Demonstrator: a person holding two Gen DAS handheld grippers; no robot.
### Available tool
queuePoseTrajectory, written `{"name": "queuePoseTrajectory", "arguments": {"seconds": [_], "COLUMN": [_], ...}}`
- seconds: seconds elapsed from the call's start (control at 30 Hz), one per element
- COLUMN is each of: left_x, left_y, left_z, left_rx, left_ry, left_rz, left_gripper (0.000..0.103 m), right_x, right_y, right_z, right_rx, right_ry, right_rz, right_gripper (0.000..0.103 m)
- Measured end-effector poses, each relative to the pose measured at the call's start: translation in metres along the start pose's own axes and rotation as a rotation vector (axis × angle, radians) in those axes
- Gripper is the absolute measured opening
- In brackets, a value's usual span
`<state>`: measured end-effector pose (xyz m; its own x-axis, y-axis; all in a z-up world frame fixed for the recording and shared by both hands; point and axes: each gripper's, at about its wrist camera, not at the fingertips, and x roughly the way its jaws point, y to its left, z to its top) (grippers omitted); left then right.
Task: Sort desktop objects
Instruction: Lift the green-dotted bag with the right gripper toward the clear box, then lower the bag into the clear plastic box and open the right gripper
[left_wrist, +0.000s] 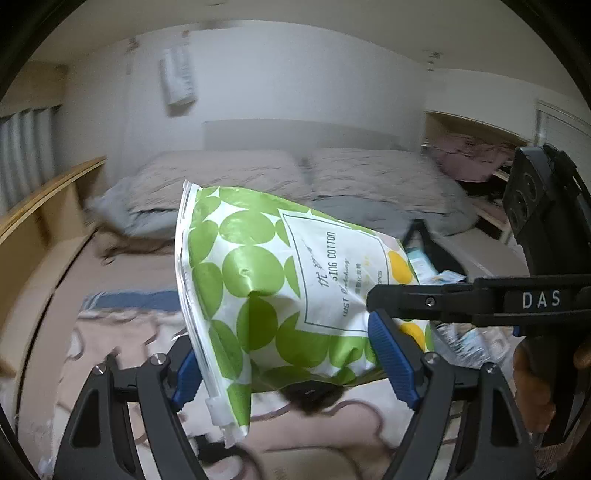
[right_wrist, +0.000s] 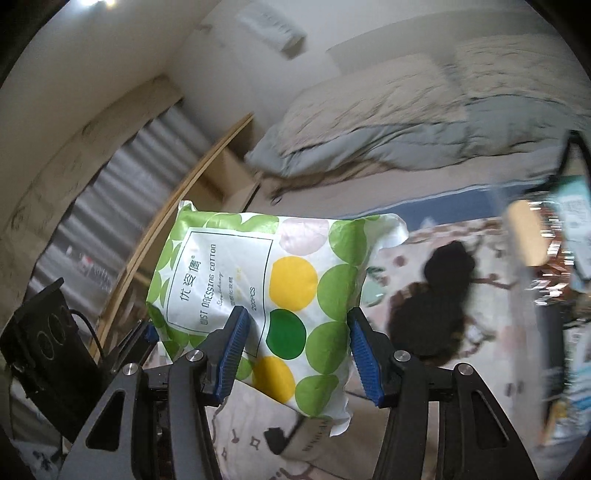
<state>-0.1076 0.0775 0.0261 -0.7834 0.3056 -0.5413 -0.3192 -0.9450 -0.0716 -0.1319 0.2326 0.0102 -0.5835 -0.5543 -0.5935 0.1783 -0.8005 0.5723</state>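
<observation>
A white bag of cotton pads with green and yellow dots (left_wrist: 258, 280) hangs in the air between both grippers. My left gripper (left_wrist: 291, 362) is shut on its lower end, blue pads pressing each side. The right gripper's black body shows in the left wrist view (left_wrist: 480, 299), reaching in from the right onto the bag's far end. In the right wrist view the bag (right_wrist: 295, 295) lies between the blue pads of my right gripper (right_wrist: 295, 354), which stand on either side of it, seemingly gripping it. The left gripper (right_wrist: 144, 336) shows at the bag's left edge there.
Below is a beige patterned cloth (left_wrist: 122, 332) with a dark animal print (right_wrist: 436, 306). A bed with grey bedding (left_wrist: 258, 184) lies behind. A wooden shelf (left_wrist: 48, 199) runs along the left. Blurred packets and boxes (right_wrist: 561, 266) stand at the right.
</observation>
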Motion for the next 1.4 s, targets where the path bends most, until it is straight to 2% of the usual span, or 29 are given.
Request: {"name": "queuePoseTrajectory", "arguments": {"seconds": [0.17, 0.33, 0.53, 0.67, 0.97, 1.07, 1.13, 1.3, 1.37, 1.4], "left_x": [0.027, 0.062, 0.109, 0.138, 0.207, 0.23, 0.244, 0.258, 0.252, 0.246], "left_y": [-0.052, -0.102, -0.137, -0.157, -0.184, -0.185, -0.187, -0.171, -0.165, -0.163], "left_z": [0.023, 0.045, 0.064, 0.07, 0.066, 0.061, 0.056, 0.04, 0.038, 0.038], "left_rx": [0.054, 0.085, 0.069, 0.055, -0.001, -0.048, -0.057, -0.118, -0.101, -0.08], "left_ry": [-0.007, -0.006, 0.019, 0.052, 0.176, 0.249, 0.321, 0.414, 0.411, 0.404], "left_rz": [-0.099, -0.186, -0.272, -0.313, -0.376, -0.385, -0.378, -0.394, -0.415, -0.402], "left_gripper": [0.081, 0.081, 0.081, 0.081, 0.082, 0.09, 0.091, 0.091, 0.091, 0.092], "right_x": [-0.044, -0.078, -0.094, -0.095, -0.084, -0.072, -0.065, -0.056, -0.06, -0.065], "right_y": [-0.045, -0.094, -0.135, -0.167, -0.227, -0.251, -0.262, -0.265, -0.257, -0.25], "right_z": [0.008, 0.025, 0.051, 0.063, 0.08, 0.089, 0.092, 0.097, 0.096, 0.094], "right_rx": [0.061, 0.116, 0.134, 0.166, 0.192, 0.204, 0.204, 0.158, 0.119, 0.096], "right_ry": [-0.083, -0.127, -0.146, -0.142, -0.122, -0.107, -0.109, -0.105, -0.127, -0.145], "right_rz": [-0.067, -0.132, -0.234, -0.271, -0.369, -0.395, -0.45, -0.541, -0.576, -0.594], "right_gripper": [0.056, 0.056, 0.056, 0.056, 0.056, 0.056, 0.056, 0.056, 0.056, 0.056]}}
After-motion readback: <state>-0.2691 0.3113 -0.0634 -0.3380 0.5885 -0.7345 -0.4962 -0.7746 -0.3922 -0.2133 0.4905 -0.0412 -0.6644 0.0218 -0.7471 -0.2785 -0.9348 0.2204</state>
